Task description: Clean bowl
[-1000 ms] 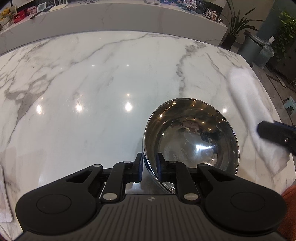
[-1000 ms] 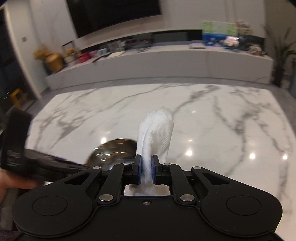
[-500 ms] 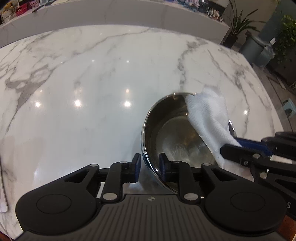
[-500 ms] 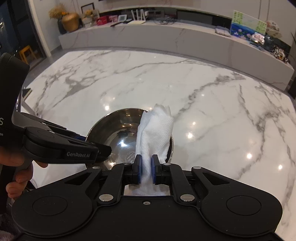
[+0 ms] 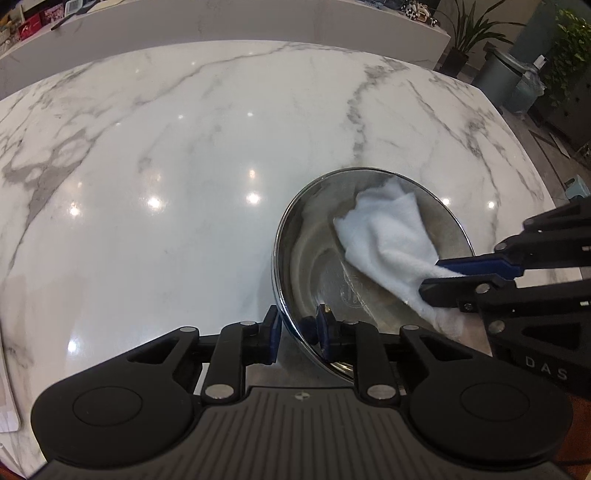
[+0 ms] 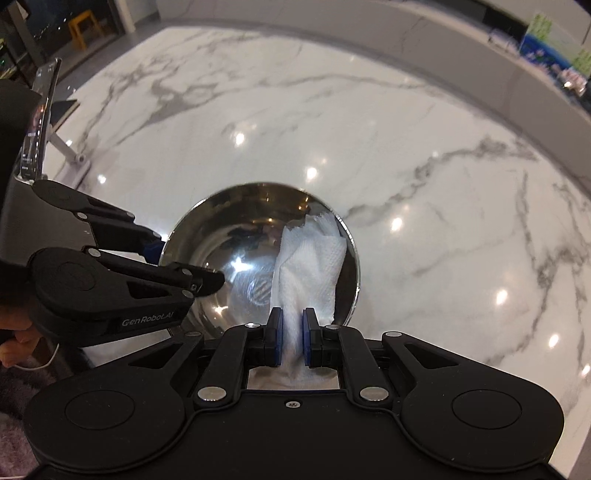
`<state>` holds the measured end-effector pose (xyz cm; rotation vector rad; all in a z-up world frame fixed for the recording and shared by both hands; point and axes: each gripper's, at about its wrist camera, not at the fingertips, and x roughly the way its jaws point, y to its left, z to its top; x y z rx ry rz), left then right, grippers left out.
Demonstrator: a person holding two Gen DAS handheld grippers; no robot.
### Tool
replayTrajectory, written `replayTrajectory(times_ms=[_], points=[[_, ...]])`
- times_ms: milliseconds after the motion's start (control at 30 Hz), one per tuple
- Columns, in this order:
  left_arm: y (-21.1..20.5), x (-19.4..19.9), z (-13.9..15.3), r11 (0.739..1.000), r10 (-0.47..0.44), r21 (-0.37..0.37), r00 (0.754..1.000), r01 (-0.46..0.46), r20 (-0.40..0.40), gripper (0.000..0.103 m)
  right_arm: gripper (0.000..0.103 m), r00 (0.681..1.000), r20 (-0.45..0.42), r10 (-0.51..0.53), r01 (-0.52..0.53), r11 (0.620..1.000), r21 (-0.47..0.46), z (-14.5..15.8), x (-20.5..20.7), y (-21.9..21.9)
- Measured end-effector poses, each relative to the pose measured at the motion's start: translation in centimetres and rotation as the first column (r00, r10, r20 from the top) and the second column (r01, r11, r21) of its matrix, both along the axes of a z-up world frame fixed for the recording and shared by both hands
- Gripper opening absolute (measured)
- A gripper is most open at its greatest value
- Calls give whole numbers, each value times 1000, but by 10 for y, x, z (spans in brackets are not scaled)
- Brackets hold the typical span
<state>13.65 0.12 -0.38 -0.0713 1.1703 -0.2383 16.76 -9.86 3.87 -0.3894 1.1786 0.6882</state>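
A shiny steel bowl [image 5: 317, 266] [image 6: 229, 236] sits on the white marble table [image 5: 184, 166]. My left gripper [image 5: 297, 334] [image 6: 184, 264] straddles the bowl's near rim, one pad outside and one inside, and its jaws are closing on the rim. My right gripper [image 6: 291, 339] [image 5: 432, 278] is shut on a white cloth [image 6: 310, 266] [image 5: 388, 236]. It reaches into the bowl from the right in the left wrist view. The cloth's free end lies against the inner wall on the far right side. The bowl's polished bottom shows beside the cloth.
A phone on a stand [image 6: 40, 122] stands at the table's left edge in the right wrist view. A person's hand [image 6: 14, 332] holds the left gripper. Potted plants and a grey bin [image 5: 506, 81] stand beyond the table's right corner. A long low counter [image 5: 258, 22] runs behind the table.
My right gripper has carried the cloth from beside the bowl down into it, tilting more steeply. The cloth now rests on the inner wall. The left gripper has stayed at the rim.
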Motion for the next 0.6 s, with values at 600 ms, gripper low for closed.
replayTrajectory(times_ms=[600], points=[[3,5,0,1000,3,-4,1000,-3,-10,16,9,987,-136,89,-90,996,-7,-12,-1,24]])
